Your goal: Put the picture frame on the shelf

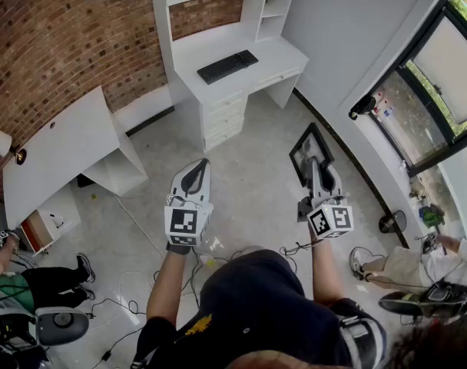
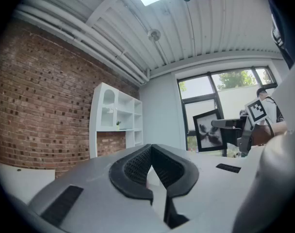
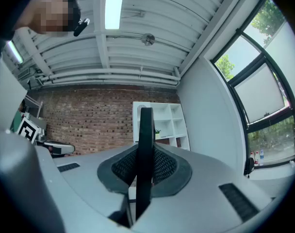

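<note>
Looking down over a grey concrete floor (image 1: 249, 148), mid-room. Got the black-rimmed rectangular picture frame (image 1: 310, 149) clamped in the right gripper (image 1: 313, 166), held out in front in the air and tipped a touch upward. Grabbed by its near edge, so most of it pokes out past the jaws. From the right gripper view, just a thin black upright strip, edge-on, pinched between both ribbed pads (image 3: 162, 166). Also easy to spot from the left gripper view, off to the right in front of the big dark-framed window (image 2: 220, 89), showing a pale picture with a dark blotchy print.

Carrying nothing with the left gripper (image 1: 197, 167): squeezed together at the tips, held level next to the right one, well apart from the frame.

Not on the shelf yet. Well short of the tall white shelf unit (image 1: 163, 10) straight ahead, up against the red brick wall (image 1: 64, 37) and sitting over a white desk with drawers (image 1: 283, 52) with a black keyboard (image 1: 227, 66) on it. Also around: a plain white table (image 1: 57, 148) off to the left, a person sitting on the floor at lower left (image 1: 41, 283), and another person's legs at lower right (image 1: 402, 267).
</note>
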`<state>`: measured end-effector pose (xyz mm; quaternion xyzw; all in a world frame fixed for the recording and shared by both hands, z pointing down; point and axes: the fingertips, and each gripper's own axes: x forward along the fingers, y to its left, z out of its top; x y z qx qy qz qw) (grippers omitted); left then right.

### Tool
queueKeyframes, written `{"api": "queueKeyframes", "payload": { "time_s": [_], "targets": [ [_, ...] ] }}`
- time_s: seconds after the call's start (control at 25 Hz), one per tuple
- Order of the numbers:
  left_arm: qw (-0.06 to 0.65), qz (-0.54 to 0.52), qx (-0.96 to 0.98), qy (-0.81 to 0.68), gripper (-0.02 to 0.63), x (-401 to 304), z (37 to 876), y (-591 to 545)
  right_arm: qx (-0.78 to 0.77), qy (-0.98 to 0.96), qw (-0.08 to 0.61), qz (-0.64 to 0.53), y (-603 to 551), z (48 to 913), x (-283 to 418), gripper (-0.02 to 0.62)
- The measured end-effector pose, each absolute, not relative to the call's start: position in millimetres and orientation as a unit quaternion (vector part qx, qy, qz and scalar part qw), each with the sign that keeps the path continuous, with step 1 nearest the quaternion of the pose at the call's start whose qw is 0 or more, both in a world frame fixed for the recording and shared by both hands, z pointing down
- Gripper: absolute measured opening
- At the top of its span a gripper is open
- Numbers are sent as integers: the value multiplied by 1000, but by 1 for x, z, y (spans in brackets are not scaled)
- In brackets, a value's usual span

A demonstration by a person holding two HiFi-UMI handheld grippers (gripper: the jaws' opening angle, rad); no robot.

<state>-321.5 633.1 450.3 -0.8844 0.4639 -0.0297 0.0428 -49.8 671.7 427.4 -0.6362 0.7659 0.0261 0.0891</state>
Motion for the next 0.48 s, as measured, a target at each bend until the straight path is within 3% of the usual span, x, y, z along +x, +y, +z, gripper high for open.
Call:
{"api": "queueKeyframes", "payload": {
  "time_s": [0.48],
  "targets": [
    [59, -26, -876, 479, 18, -211, 458, 654, -579, 807, 105, 55, 681, 436, -6, 43]
  ]
}}
